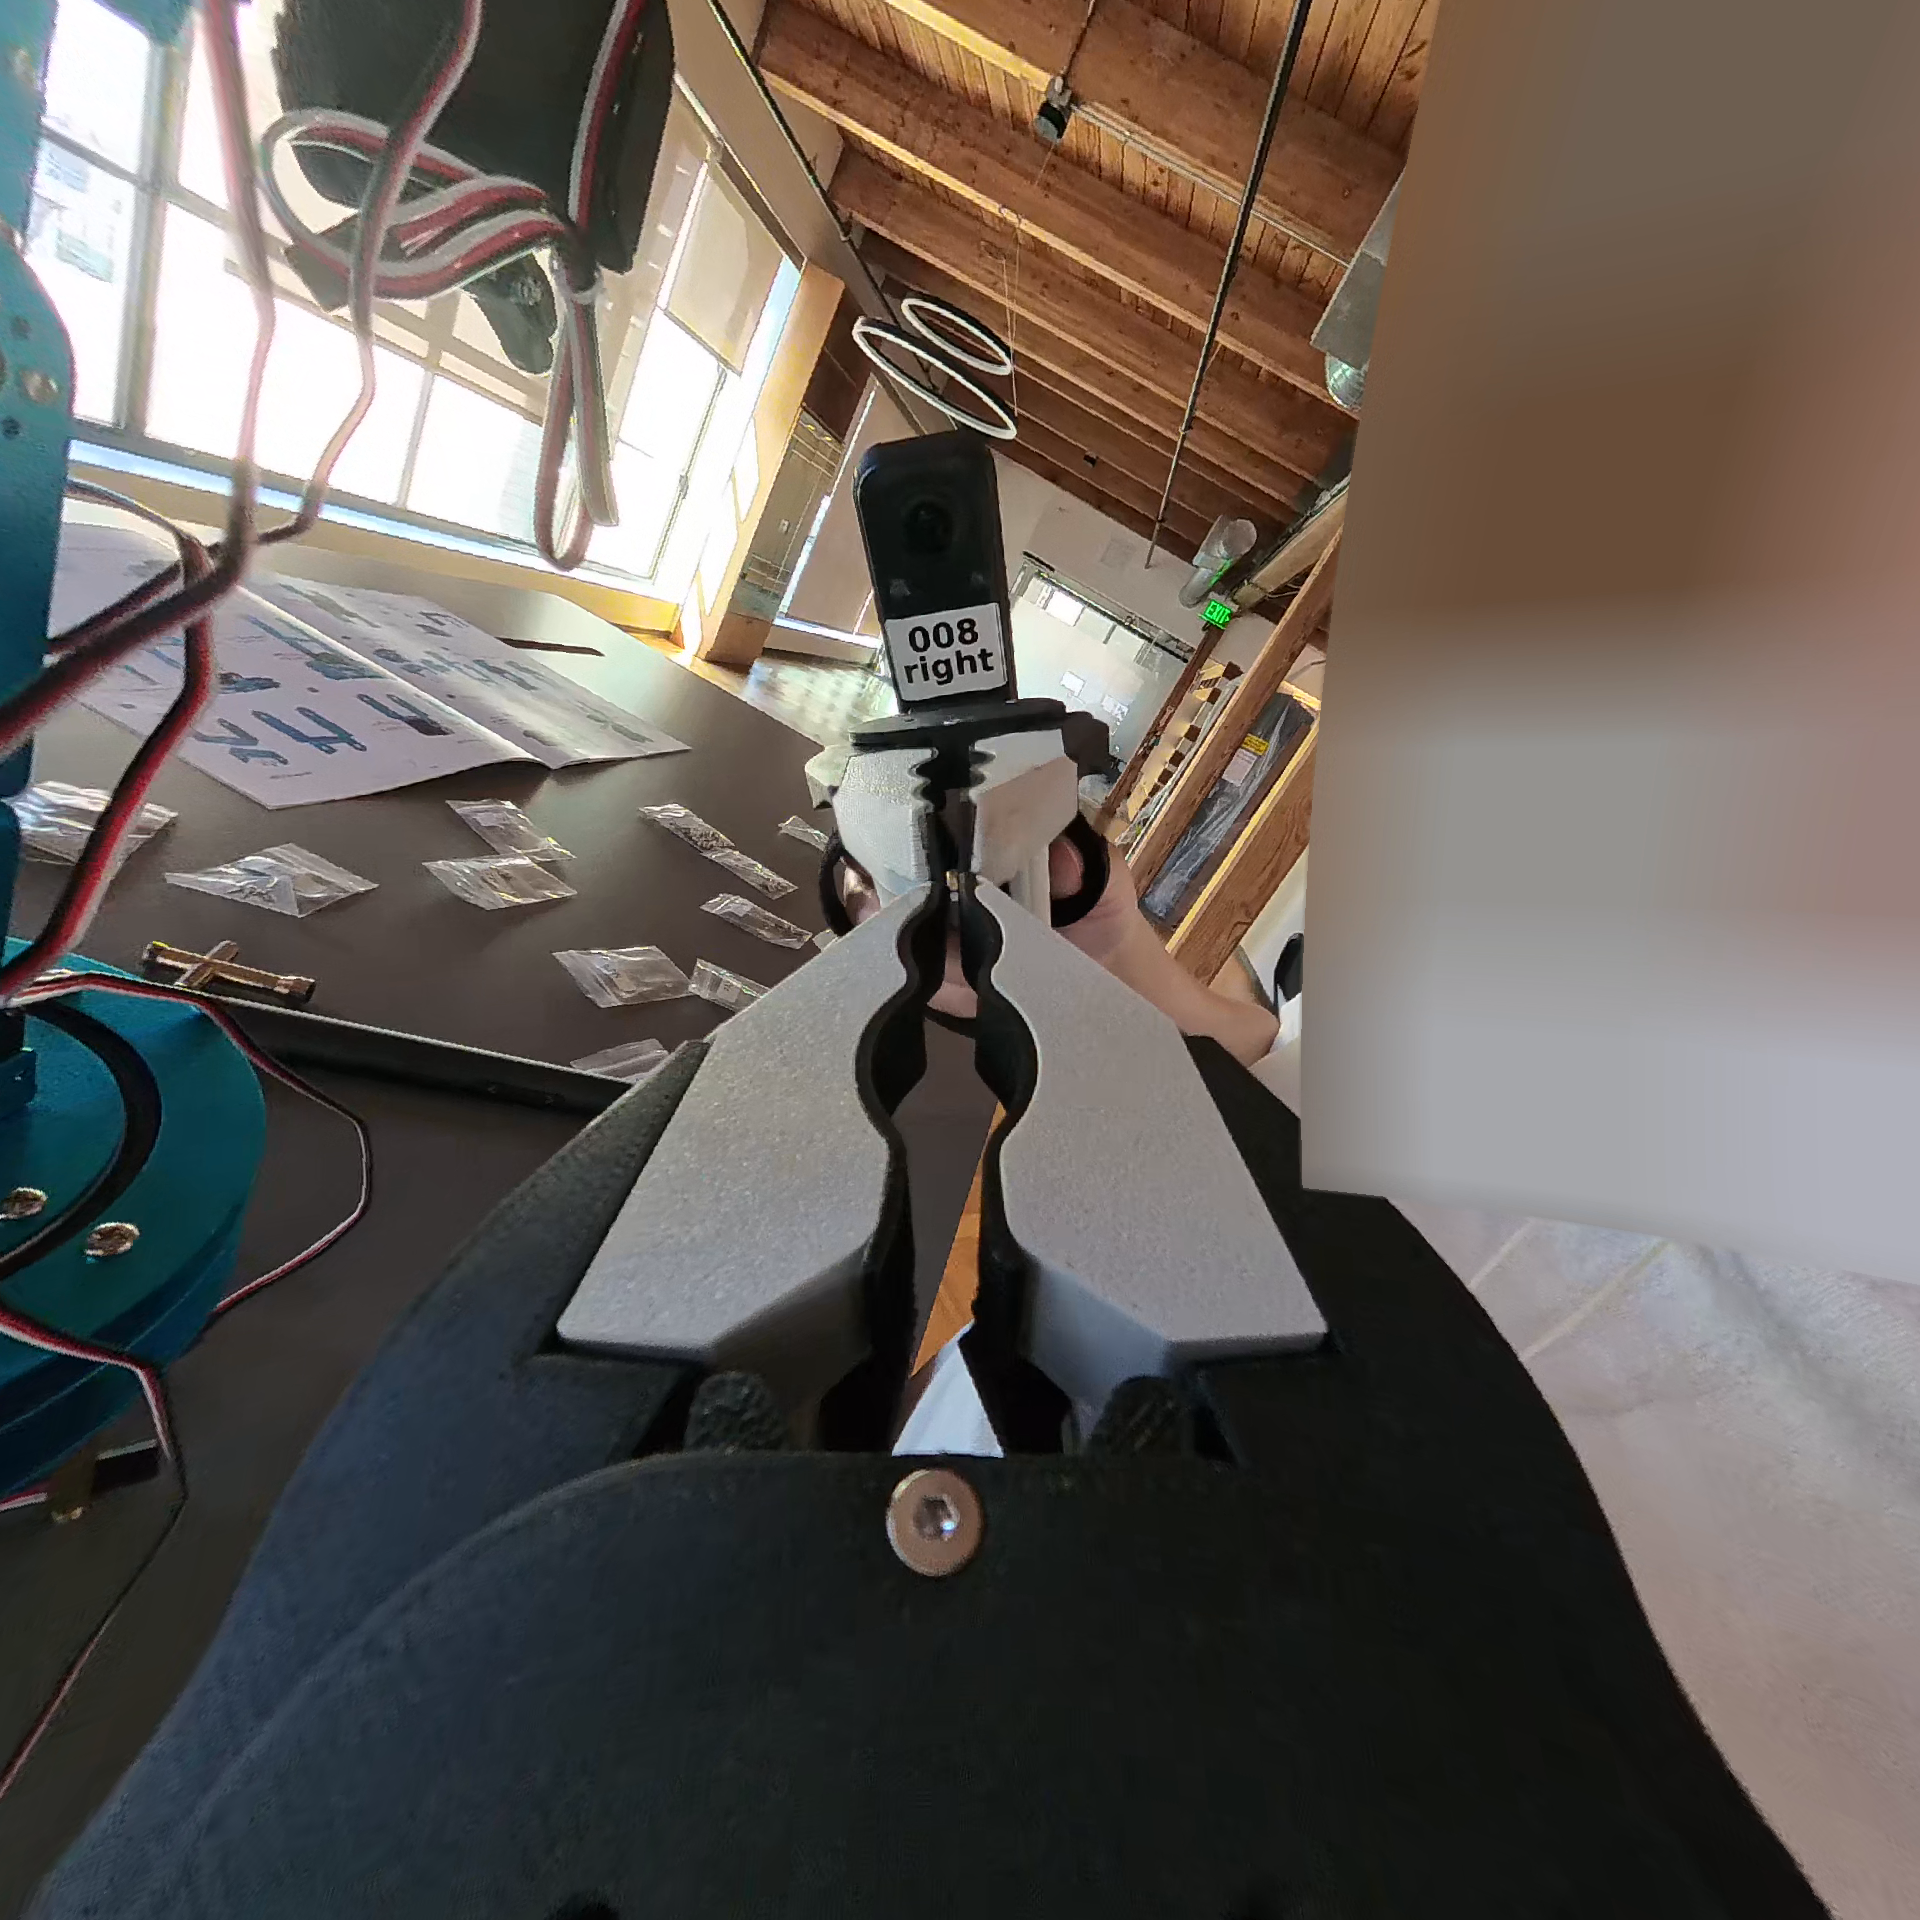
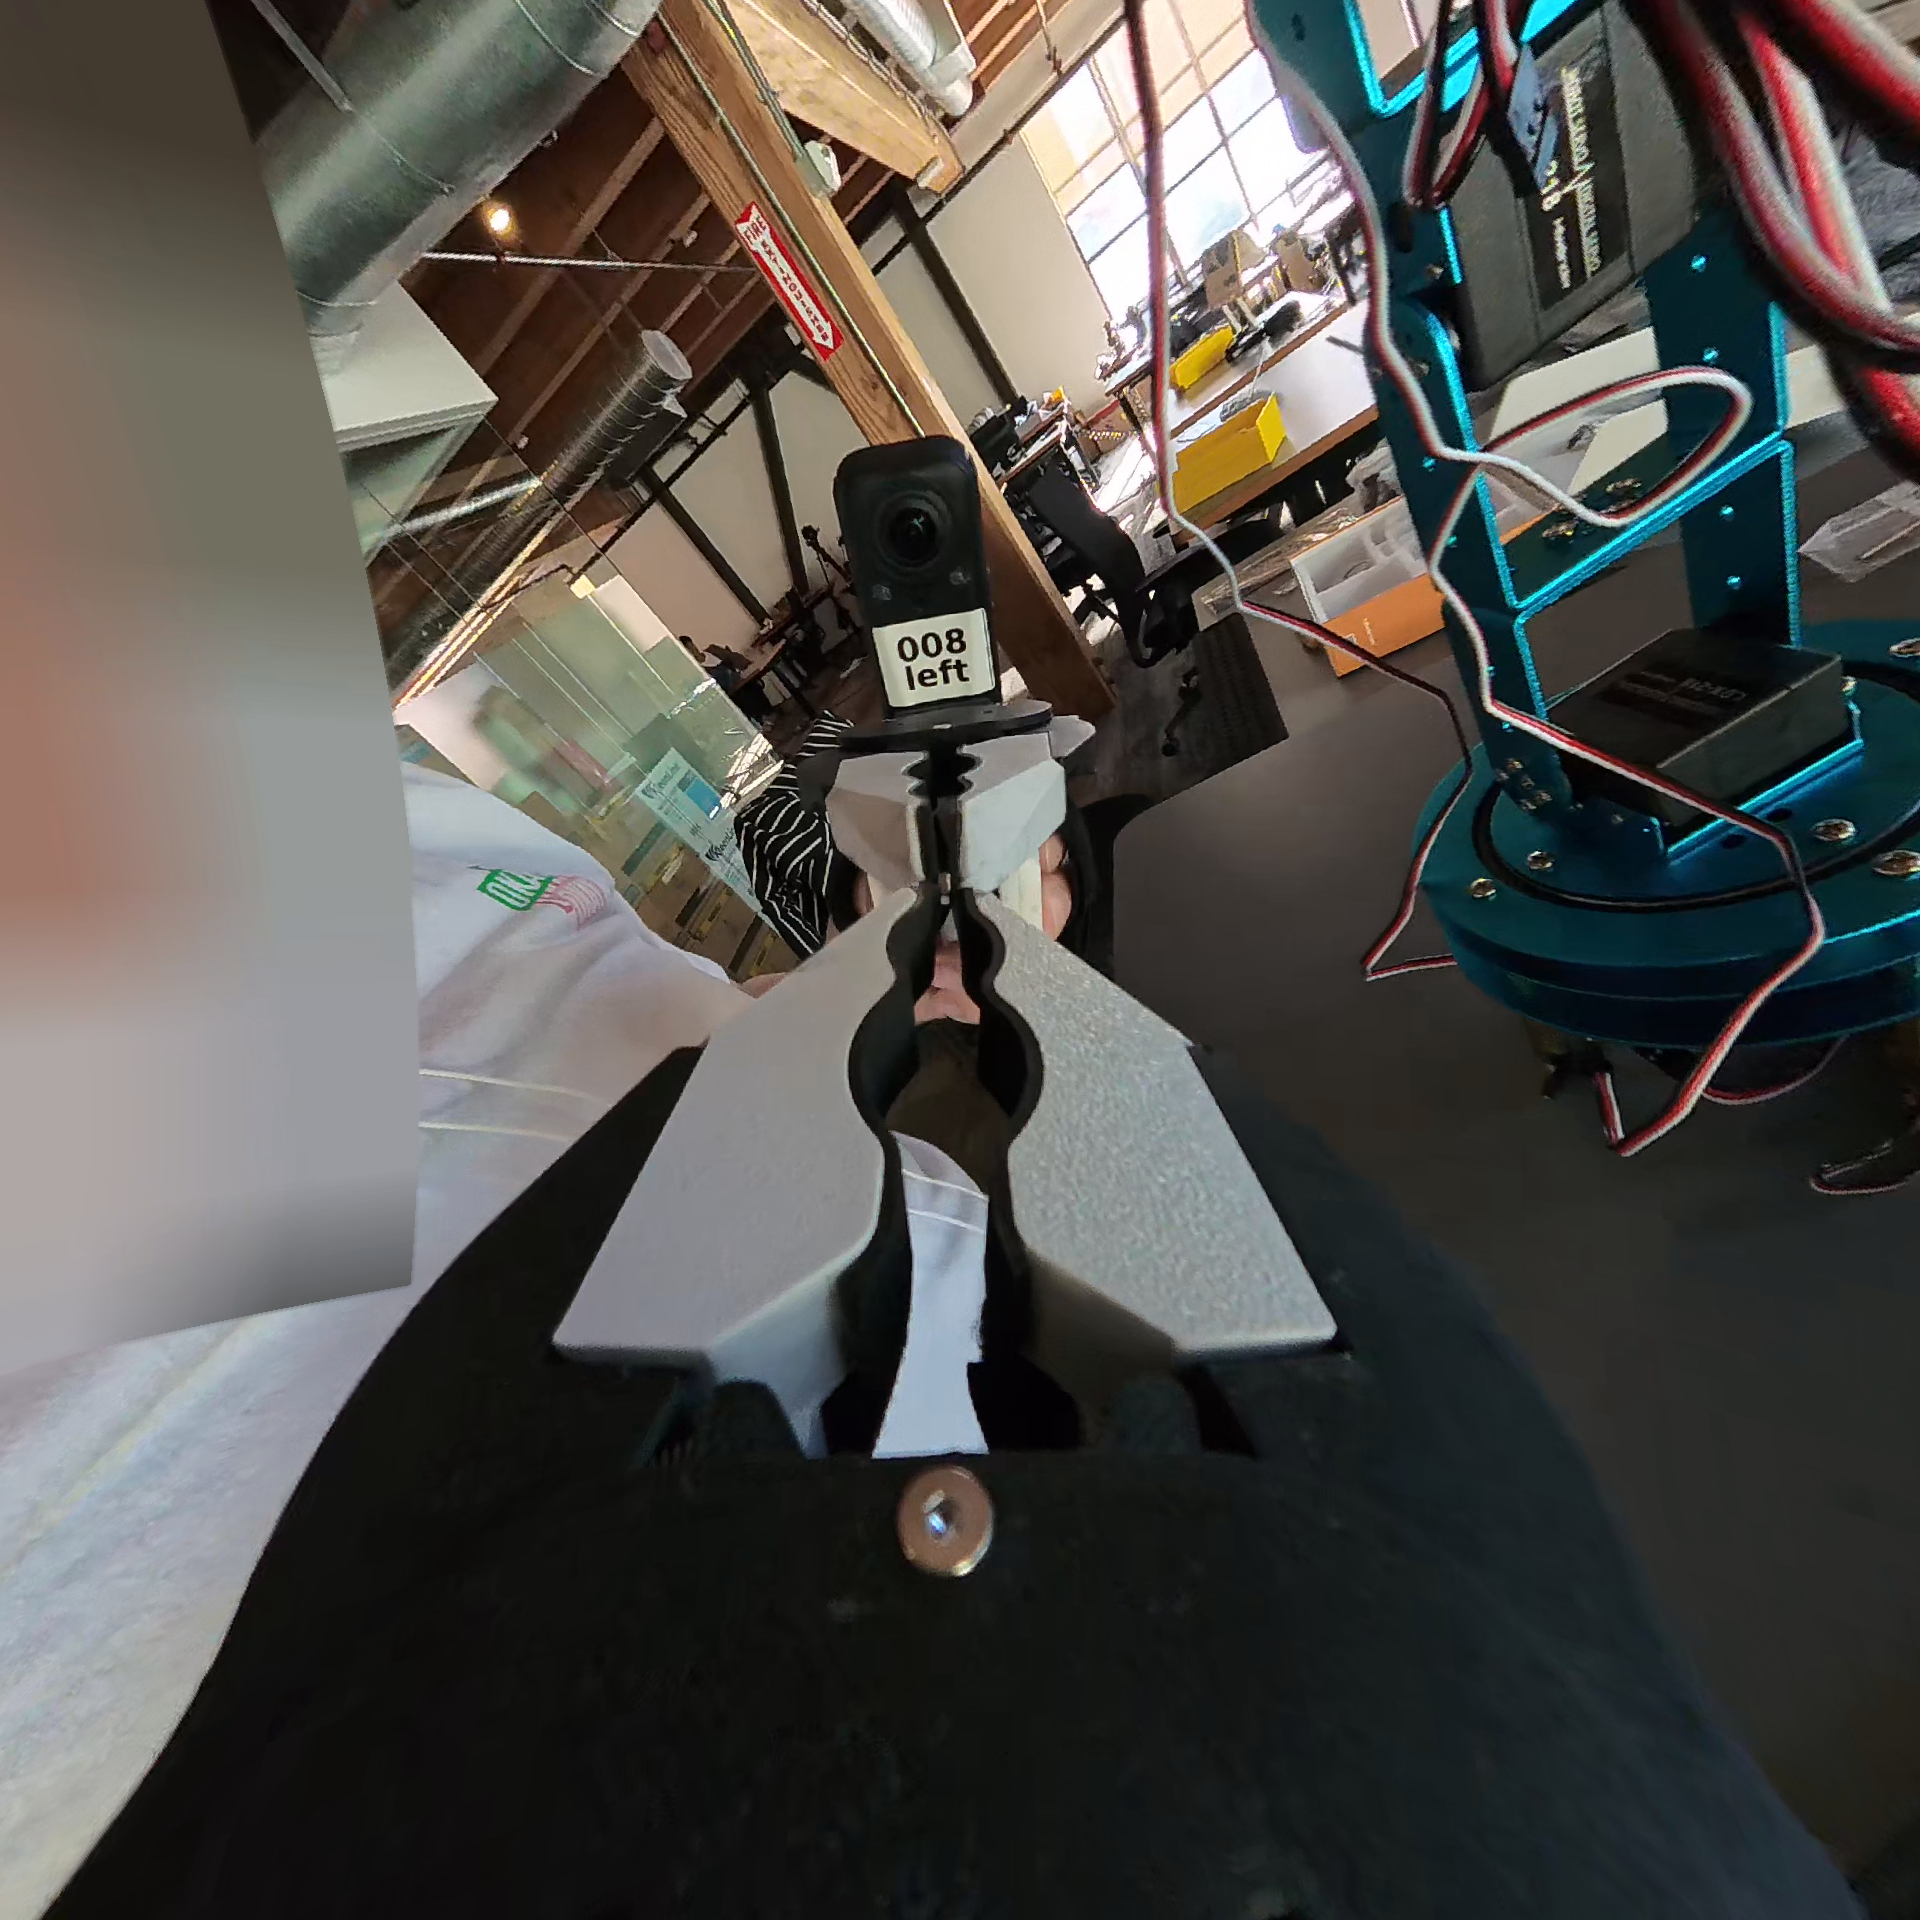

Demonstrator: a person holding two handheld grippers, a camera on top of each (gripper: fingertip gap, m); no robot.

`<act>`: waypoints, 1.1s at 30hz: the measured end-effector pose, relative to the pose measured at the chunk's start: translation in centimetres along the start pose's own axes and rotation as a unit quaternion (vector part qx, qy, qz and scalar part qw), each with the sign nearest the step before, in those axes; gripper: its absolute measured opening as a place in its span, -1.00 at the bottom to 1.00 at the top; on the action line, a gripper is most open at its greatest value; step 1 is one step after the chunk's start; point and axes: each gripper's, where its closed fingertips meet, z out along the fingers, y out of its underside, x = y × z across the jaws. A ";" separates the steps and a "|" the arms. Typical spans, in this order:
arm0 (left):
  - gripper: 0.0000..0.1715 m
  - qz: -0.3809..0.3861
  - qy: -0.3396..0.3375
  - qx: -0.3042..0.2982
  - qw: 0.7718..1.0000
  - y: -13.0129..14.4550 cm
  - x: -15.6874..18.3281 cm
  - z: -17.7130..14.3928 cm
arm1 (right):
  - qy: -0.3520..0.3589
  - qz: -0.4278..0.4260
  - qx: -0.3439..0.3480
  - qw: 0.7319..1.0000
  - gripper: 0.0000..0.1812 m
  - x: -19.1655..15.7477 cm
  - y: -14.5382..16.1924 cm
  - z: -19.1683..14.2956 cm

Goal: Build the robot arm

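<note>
Brass-coloured, one tiny piece (image 1: 954,882) is spotted exactly where two tools meet nose to nose. The left hand-held gripper (image 1: 951,906) and the right hand-held gripper (image 2: 940,900) are both pinched closed at the tips. Which one grips it cannot be told, nor its long axis. On the desk (image 1: 468,1143), one teal robot arm (image 1: 104,1143) and roughly eleven clear bags (image 1: 272,879) are counted.

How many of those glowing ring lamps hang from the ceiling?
2. Upper ring lamp and lower ring lamp hang overlapping under the wooden ceiling; others may be hidden.
</note>
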 end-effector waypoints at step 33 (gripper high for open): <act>-1.00 0.005 -0.015 0.010 1.000 0.0 0.6 0.2 | -0.001 -0.017 -0.009 1.000 -1.00 -0.5 -0.1 -0.2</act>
